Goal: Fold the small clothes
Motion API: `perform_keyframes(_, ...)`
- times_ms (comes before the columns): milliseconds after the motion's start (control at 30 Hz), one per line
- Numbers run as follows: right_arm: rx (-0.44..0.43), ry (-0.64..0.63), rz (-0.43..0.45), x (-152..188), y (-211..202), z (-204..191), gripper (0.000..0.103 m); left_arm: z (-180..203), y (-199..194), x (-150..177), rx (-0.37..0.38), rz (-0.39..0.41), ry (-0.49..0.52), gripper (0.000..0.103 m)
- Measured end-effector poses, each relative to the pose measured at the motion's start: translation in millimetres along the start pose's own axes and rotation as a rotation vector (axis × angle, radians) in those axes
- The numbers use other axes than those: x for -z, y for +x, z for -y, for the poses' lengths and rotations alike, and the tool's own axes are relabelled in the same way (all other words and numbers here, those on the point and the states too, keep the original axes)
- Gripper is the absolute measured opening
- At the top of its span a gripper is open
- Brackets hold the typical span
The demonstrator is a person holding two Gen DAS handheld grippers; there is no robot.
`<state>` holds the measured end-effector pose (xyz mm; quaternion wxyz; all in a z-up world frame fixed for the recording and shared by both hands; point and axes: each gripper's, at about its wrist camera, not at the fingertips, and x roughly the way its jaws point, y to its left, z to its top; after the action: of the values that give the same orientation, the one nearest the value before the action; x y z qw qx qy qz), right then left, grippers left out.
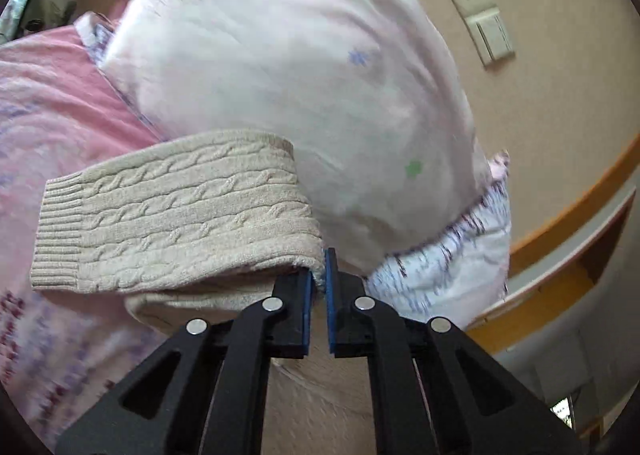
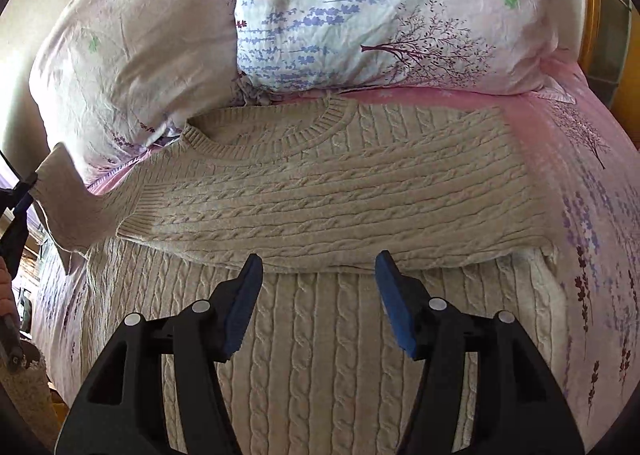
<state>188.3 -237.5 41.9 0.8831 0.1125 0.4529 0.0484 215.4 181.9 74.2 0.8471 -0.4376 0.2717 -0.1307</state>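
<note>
A beige cable-knit sweater [image 2: 328,191] lies on the pink flowered bed sheet [image 2: 592,183], one sleeve folded across its chest below the neckline. My right gripper [image 2: 318,267] is open and empty just above the sweater's body. My left gripper [image 1: 319,275] is shut on the other sleeve [image 1: 180,211], pinching its edge and holding it lifted; the sleeve's ribbed cuff points left. In the right wrist view that gripper [image 2: 24,191] shows at the far left with the raised sleeve [image 2: 68,195].
Two pillows [image 2: 360,15] lean at the head of the bed right behind the sweater; one fills the left wrist view [image 1: 280,75]. A wall with a socket and switch [image 1: 476,11] and a wooden headboard edge [image 1: 568,215] lie beyond.
</note>
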Motion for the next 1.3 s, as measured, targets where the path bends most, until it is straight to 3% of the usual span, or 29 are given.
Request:
perform_keyframes(100, 0.001, 0.016, -0.009, 5.0, 3.2, 7.2, 0.06, 12.5, 54.1, 44.7, 0.025, -0.143, 0.018, 0.007)
perform_keyframes(200, 0.0, 0.03, -0.02, 7.2, 6.1, 12.6, 0.06, 4.7, 96.0, 86.0, -0.041, -0.285, -0.009, 0.013)
perform_keyframes(267, 0.0, 0.034, -0.023, 8.8, 6.1, 16.0, 0.06, -9.8, 102.3, 94.6, -0.064, -0.32, -0.063, 0.014)
perform_keyframes(333, 0.004, 0.036, -0.016, 9.8, 4.6, 18.8, 0.06, -20.9, 92.1, 89.1, -0.065, -0.292, -0.11, 0.026)
perform_keyframes(433, 0.002, 0.047, -0.008, 10.3, 3.2, 23.3, 0.06, -30.3, 63.6, 63.7, -0.12, -0.17, -0.124, 0.039)
perform_keyframes(500, -0.003, 0.051, -0.007, 11.1, 3.5, 24.5, 0.06, -38.2, 49.8, 47.6, -0.167, -0.097, -0.144, 0.042)
perform_keyframes(567, -0.008, 0.052, -0.005, 12.4, 3.4, 25.6, 0.06, -47.9, 42.5, 36.5, -0.183, -0.058, -0.18, 0.034)
perform_keyframes(600, -0.009, 0.053, -0.004, 12.5, 3.1, 26.2, 0.06, -50.7, 41.6, 33.7, -0.183, -0.054, -0.192, 0.019)
perform_keyframes(667, -0.007, 0.056, 0.003, 13.7, 0.4, 28.4, 0.06, -45.4, 43.8, 30.9, -0.158, -0.055, -0.186, 0.01)
perform_keyframes(867, 0.025, 0.108, 0.053, 14.1, -17.8, 48.3, 0.06, 38.3, 83.6, 59.6, -0.009, -0.146, 0.046, 0.007)
perform_keyframes(967, 0.036, 0.151, 0.068, 14.1, -24.1, 62.7, 0.06, 88.3, 117.5, 98.6, 0.025, -0.26, 0.258, 0.007)
perform_keyframes(1067, 0.031, 0.204, 0.061, 14.4, -22.7, 78.1, 0.06, 125.6, 154.3, 154.1, 0.004, -0.432, 0.528, 0.027)
perform_keyframes(1100, 0.02, 0.22, 0.055, 14.4, -21.2, 81.9, 0.06, 130.9, 159.8, 169.2, 0.005, -0.478, 0.593, 0.037)
perform_keyframes(1133, 0.004, 0.234, 0.049, 13.9, -20.2, 85.4, 0.06, 134.3, 161.2, 180.4, 0.019, -0.513, 0.636, 0.04)
perform_keyframes(1200, -0.029, 0.256, 0.044, 12.2, -20.6, 88.5, 0.059, 132.1, 150.1, 185.4, 0.046, -0.525, 0.667, 0.047)
perform_keyframes(1233, -0.058, 0.261, 0.045, 10.1, -20.6, 89.0, 0.057, 128.6, 140.6, 180.7, 0.045, -0.508, 0.675, 0.055)
perform_keyframes(1300, -0.13, 0.275, 0.032, 3.5, -18.2, 88.1, 0.05, 117.0, 118.2, 162.6, 0.008, -0.448, 0.677, 0.057)
